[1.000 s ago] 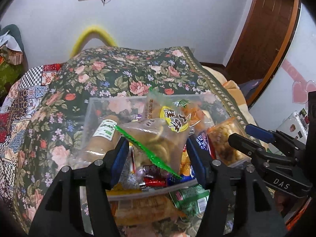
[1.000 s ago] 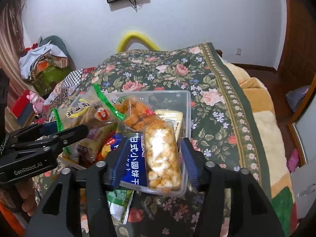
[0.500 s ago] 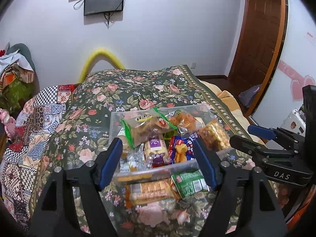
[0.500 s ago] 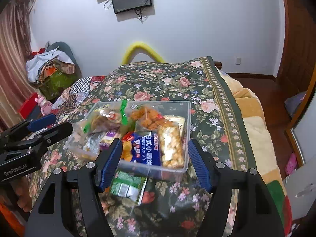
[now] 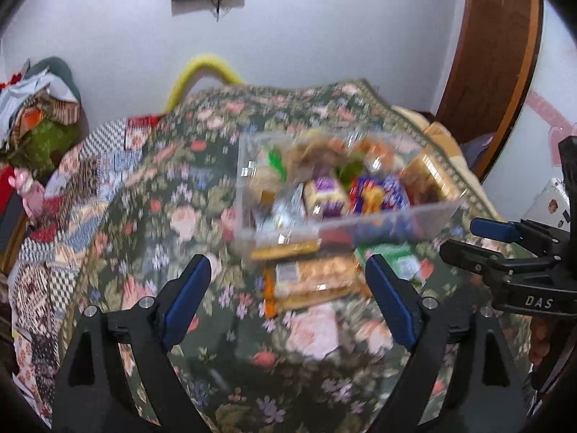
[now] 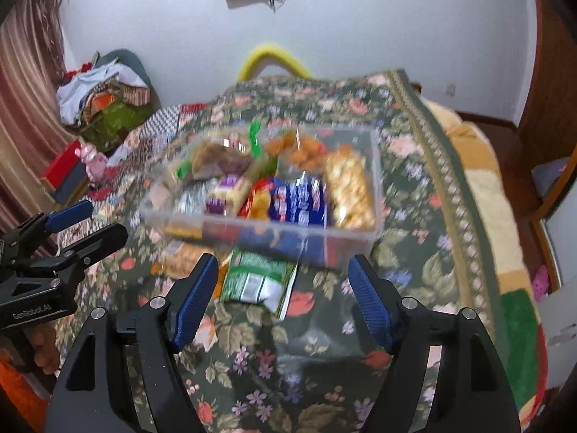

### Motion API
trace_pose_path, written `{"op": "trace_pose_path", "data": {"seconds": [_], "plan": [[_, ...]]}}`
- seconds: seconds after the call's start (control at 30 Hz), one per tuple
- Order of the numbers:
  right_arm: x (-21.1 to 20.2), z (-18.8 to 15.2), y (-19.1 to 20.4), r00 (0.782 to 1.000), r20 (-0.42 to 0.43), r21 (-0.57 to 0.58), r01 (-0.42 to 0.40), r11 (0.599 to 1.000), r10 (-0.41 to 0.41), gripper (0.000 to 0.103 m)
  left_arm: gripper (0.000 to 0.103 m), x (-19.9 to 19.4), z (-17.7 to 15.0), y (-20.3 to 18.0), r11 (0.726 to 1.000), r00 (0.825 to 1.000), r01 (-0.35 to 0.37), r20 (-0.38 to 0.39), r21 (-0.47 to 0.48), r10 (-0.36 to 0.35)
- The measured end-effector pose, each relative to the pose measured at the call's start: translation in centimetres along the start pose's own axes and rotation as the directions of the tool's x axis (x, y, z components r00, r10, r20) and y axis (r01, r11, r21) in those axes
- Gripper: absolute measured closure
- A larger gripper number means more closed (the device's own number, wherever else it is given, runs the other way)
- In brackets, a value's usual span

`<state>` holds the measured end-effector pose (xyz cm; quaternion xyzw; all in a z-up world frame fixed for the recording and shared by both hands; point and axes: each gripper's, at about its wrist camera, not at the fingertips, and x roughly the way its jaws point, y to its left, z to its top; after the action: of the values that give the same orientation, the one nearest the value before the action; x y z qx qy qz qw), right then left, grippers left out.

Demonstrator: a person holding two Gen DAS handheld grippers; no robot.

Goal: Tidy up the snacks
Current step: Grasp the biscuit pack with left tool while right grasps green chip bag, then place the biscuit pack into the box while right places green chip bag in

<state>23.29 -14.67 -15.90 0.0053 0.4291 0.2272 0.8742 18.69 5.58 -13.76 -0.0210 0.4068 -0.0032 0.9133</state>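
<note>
**Two packets left outside the box**

On the floral bedspread (image 5: 151,216), left view: the left gripper (image 5: 286,288) gapes empty, the orange biscuit packet (image 5: 310,283) straight ahead, lying crosswise, before the clear box (image 5: 360,223).

Right view: the right gripper (image 6: 283,290), spread empty, faces the green packet (image 6: 258,278), nearest it.

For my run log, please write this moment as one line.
left gripper: open, empty | right gripper: open, empty | clear box: full of snacks | green packet, orange packet: outside on bedspread
</note>
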Motion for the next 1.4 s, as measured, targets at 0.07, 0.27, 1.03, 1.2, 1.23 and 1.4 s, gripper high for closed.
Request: {"op": "trace_pose_path", "data": {"seconds": [0.07,0.27,1.03,1.2,1.23,1.4], "plan": [[1.2,-0.4,0.2,0.999,-0.038,0.002,-0.009,1.0,0.009,0.031,0.015,1.1,-0.7,0.5,1.0,1.0,0.003,-0.029,-0.012,-0.003],[4.9,-1.0,1.1,0.99,-0.136,0.0,-0.019,1.0,0.019,0.031,0.015,3.1,-2.2,1.5,0.999,0.997,0.026,-0.078,-0.04,-0.029],[5.8,-2.2,0.3,0.99,-0.141,-0.059,0.0,0.998,-0.008,0.057,0.006,9.2,-1.0,-1.5,0.994,0.976,0.111,-0.187,-0.016,-0.113],[5.0,-2.5,-0.3,0.992,-0.13,-0.055,0.0,0.999,-0.007,0.057,0.002,10.7,-1.2,-1.1,0.991,0.969,0.12,-0.21,-0.057,-0.129],[4.9,-2.6,-0.4,0.992,-0.128,-0.052,-0.002,0.999,-0.004,0.057,0.002,11.0,-1.3,-0.7,0.987,0.964,0.135,-0.218,-0.09,-0.151],[4.0,-2.7,-0.4,0.994,-0.113,-0.038,-0.013,0.999,0.008,0.058,0.021,10.6,-1.6,0.1,0.984,0.969,0.129,-0.195,-0.119,-0.151]]}}
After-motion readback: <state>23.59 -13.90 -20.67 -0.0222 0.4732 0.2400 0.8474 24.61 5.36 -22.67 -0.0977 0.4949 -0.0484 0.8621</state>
